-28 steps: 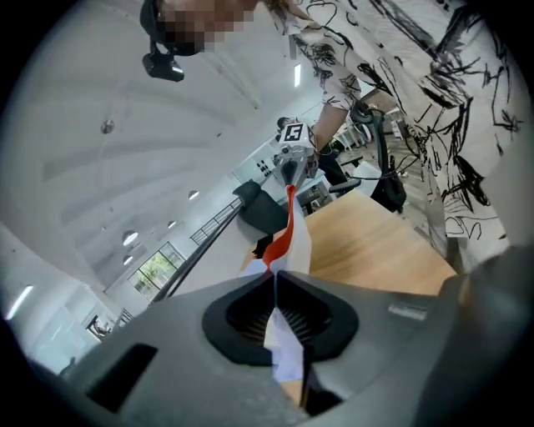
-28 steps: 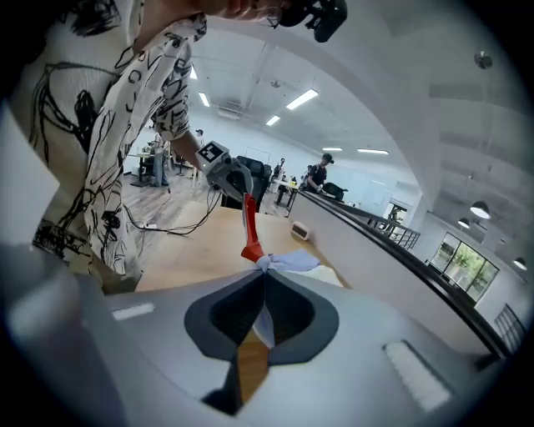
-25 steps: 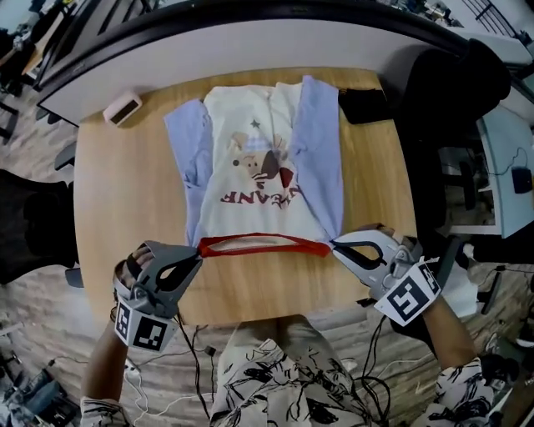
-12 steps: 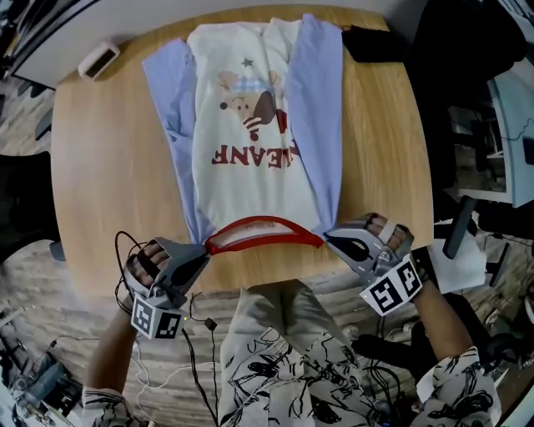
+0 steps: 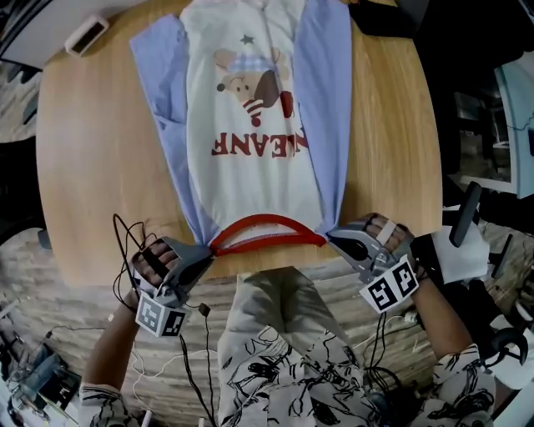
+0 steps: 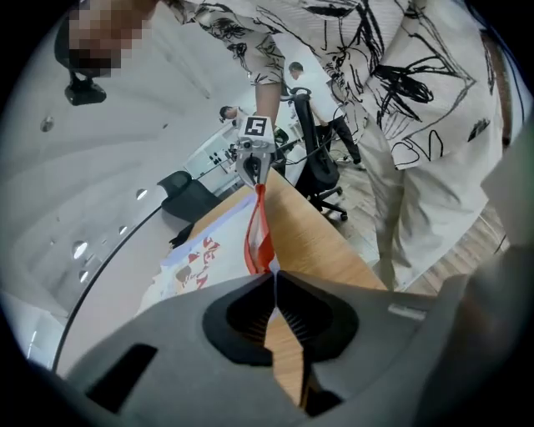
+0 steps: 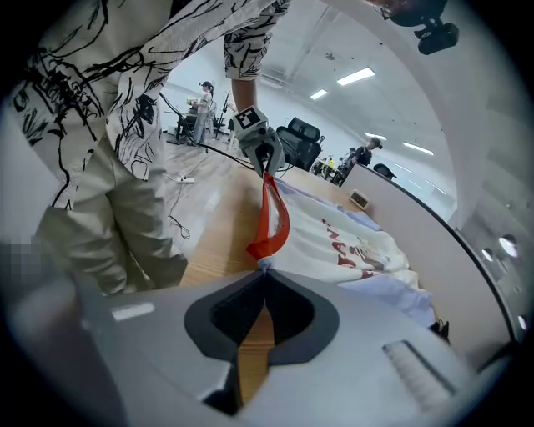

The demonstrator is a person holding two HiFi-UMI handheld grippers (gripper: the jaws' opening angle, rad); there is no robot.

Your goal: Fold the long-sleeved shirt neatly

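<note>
Holds the left hand-held gripper [image 5: 205, 253] closed on one end of the red neckband [image 5: 267, 223] of the shirt [image 5: 250, 175], with the cloth nipped at the very jaw tips. Holds the right hand-held gripper [image 5: 333, 238] closed on the other end in the same way. Strings the neckband between the two as a shallow arch, just over the near edge of the wooden surface [image 5: 92, 175]. In each gripper view, shows the red band running straight from the closed jaws to the opposite gripper.

Beyond the jaws, lies flat on the surface and stretches away from both grippers: the cream body of the shirt, cartoon print [image 5: 254, 83] facing up. Ahead of each gripper, along either side of the body, a pale blue sleeve [image 5: 167, 117].

Far ahead of the left hand-held gripper, near the surface's far corner, a small white box [image 5: 86, 33]. Far ahead of the right hand-held gripper, at the opposite corner, a black thing [image 5: 388, 17], too dark to make out.

Behind and between the grippers, off the surface, beige trousers [image 5: 279, 304] and thin dark cables [image 5: 204, 350] trailing from the left hand-held gripper.
</note>
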